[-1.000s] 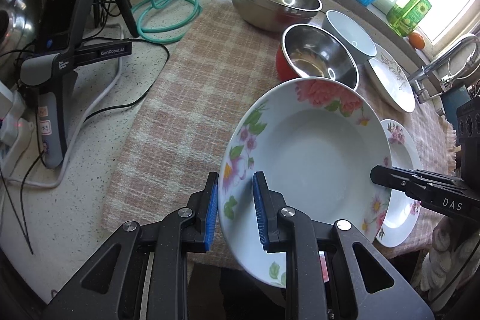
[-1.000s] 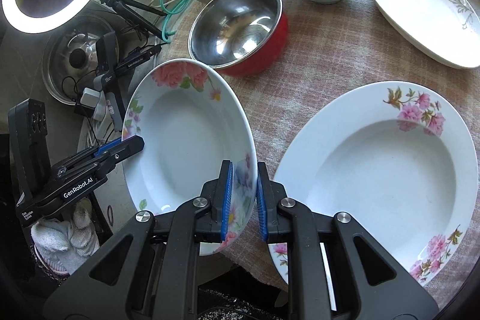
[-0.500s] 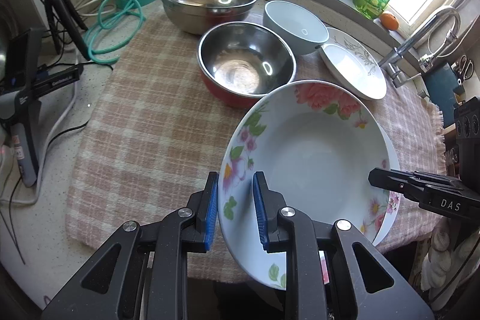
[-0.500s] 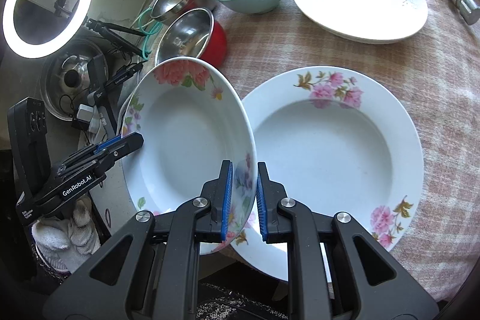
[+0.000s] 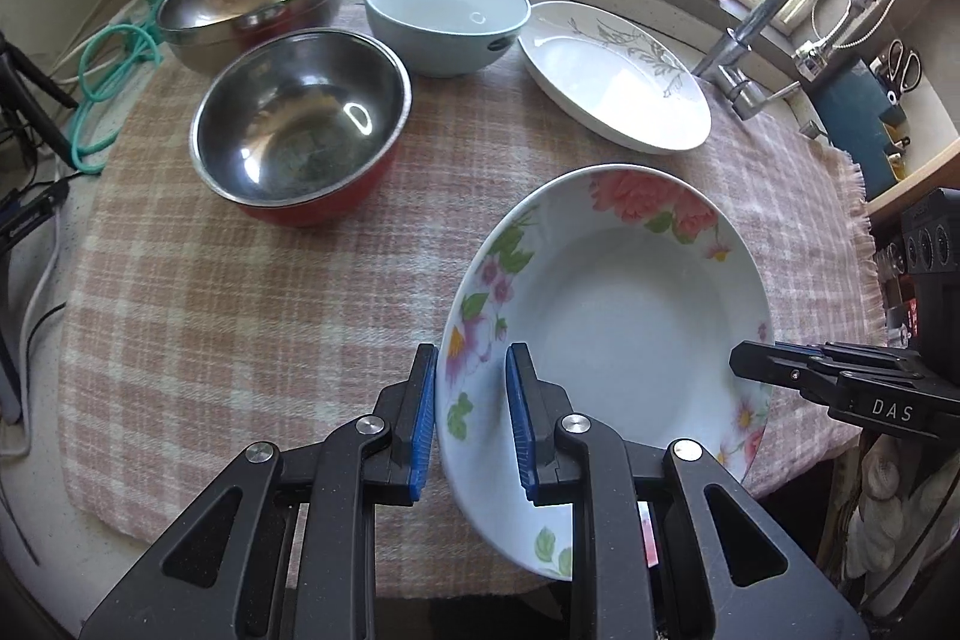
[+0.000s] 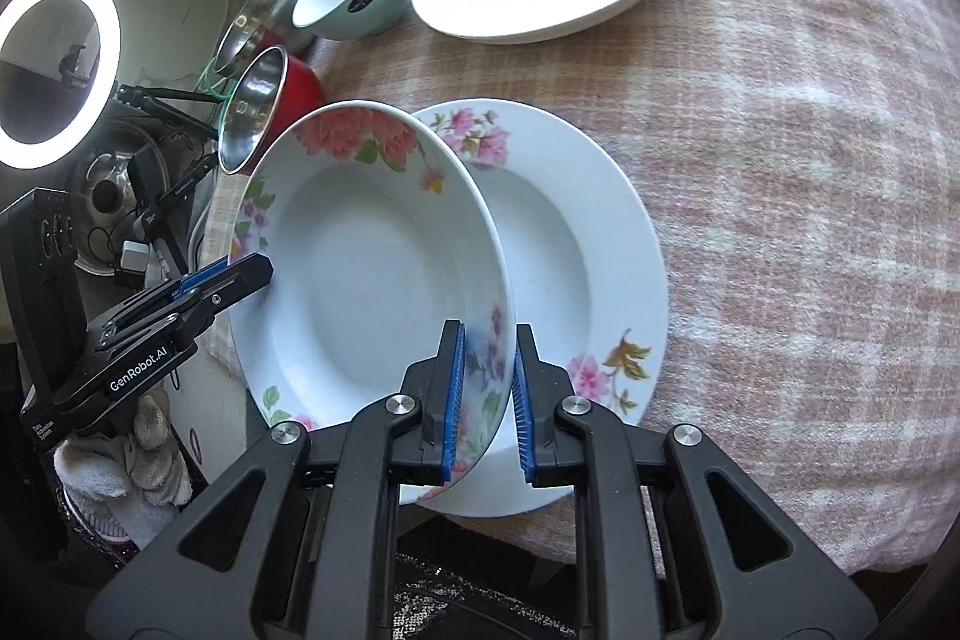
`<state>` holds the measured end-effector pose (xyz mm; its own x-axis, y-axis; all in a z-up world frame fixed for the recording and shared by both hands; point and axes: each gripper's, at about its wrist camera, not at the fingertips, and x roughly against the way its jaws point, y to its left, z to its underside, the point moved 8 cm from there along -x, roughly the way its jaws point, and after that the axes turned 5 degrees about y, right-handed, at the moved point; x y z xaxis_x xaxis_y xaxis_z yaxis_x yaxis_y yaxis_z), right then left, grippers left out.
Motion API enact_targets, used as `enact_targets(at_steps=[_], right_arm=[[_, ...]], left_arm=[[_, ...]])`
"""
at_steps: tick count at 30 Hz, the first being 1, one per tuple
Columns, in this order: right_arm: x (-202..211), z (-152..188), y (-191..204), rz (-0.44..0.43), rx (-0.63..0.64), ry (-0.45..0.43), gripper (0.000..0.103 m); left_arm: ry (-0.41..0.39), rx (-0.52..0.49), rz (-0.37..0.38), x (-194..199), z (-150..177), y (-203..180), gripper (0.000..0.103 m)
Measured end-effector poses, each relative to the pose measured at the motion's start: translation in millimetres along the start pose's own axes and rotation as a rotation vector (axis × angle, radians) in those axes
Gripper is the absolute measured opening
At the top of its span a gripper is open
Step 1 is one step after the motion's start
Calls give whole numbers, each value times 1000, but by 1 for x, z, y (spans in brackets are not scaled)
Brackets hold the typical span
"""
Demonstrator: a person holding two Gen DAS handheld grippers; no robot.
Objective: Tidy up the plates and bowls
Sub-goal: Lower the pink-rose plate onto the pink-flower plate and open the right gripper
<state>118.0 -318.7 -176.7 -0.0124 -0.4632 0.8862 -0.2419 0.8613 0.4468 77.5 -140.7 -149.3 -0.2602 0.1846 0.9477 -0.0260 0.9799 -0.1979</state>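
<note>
Rose-patterned white soup plate [image 6: 372, 274] sits tilted over a second floral white plate [image 6: 576, 244] on the pink checked cloth [image 5: 240, 292]. Your left gripper [image 5: 468, 415] and right gripper [image 6: 486, 400] each straddle its rim on opposite sides; whether the blue pads [image 6: 453, 400] actually pinch, you cannot tell. A red-sided steel bowl [image 5: 300, 124] stands beyond.

A speckled counter [image 5: 36, 244] is carrying a pink checked cloth [image 5: 252, 316]. Sitting on the cloth: two steel bowls, a pale blue bowl [image 5: 447, 17] and two plates.
</note>
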Motion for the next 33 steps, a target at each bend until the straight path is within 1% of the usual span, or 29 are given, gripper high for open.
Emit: enact_targets(at_steps=[7,15,17,21,25,27,29,31,33], right_arm=[[2,4,-24,11,-35,3,16],[3,2,-31,19,-39,0,16],[3,1,-29,25,-37,-3,16],[4,1,-27,54,-10,-3,18],[2,0,-25,80,20,-4,18],[1,-2,-21,113,49,-5,18],[0,-1,-17,142,82,-2,23],[-1,0,-12,171,117,-3,31],[-3,2,-8,227,162,-7,34]], left_arm=[[30,-29,-1,-14,2,-17,21],[46,-38,-17,-23,3,-25,21],[46,-44,-32,-24,3,-25,21],[28,-60,-56,-22,-2,-26,21],[25,-58,-61,-23,-4,-24,20],[25,-57,-64,-22,-4,-22,21],[24,-54,-63,-22,-4,-21,20],[24,-54,-62,-22,-4,-21,20],[23,-54,-63,-22,-4,-21,20]])
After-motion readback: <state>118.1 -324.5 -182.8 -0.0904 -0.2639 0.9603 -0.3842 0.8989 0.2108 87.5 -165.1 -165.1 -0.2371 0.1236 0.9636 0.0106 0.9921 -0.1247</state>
